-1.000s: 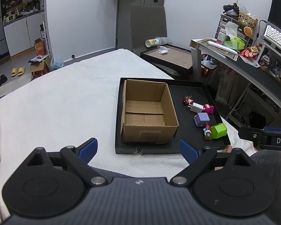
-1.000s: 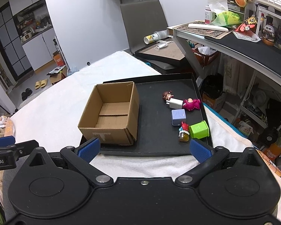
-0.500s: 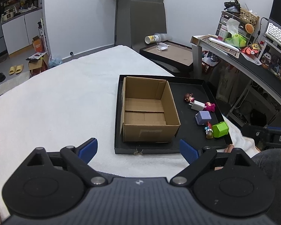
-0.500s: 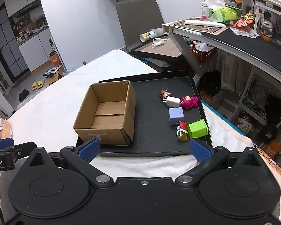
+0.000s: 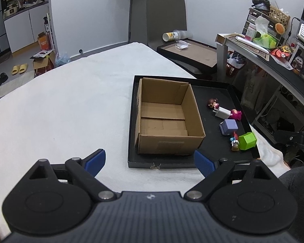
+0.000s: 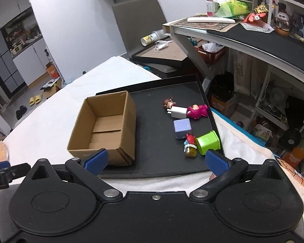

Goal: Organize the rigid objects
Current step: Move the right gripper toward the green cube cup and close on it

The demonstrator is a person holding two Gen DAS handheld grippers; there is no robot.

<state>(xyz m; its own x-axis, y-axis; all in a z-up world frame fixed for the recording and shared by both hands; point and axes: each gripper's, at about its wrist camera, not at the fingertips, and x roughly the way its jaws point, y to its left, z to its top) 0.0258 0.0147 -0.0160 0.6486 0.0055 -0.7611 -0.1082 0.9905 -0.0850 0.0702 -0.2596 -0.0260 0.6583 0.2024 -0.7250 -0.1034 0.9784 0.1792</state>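
An empty open cardboard box [image 5: 168, 119] [image 6: 105, 129] stands on the left of a black tray [image 5: 212, 151] [image 6: 158, 141]. To its right lie a green cube [image 5: 247, 140] [image 6: 208, 142], a lilac cube [image 5: 229, 126] [image 6: 182, 128], a white charger [image 5: 222, 112] [image 6: 178, 112], a pink figure [image 5: 236, 114] [image 6: 198, 111], a brown-haired doll [image 5: 212, 102] [image 6: 168, 102] and a small red-capped figure [image 5: 234, 142] [image 6: 190, 145]. My left gripper [image 5: 150, 160] is open and empty, before the tray's near edge. My right gripper [image 6: 155, 161] is open and empty, over the tray's near edge.
The tray lies on a white cloth-covered surface [image 5: 71, 105]. A cluttered desk [image 6: 253, 32] stands at the right, with shelves under it. A grey chair [image 5: 166, 18] and a second framed tray [image 5: 192, 52] stand behind. The other gripper shows at the edge of each wrist view.
Both grippers have moved slightly forward toward the tray; the right one has come nearer the toys and turned a little right. Both stay open. Nothing on the tray has moved.
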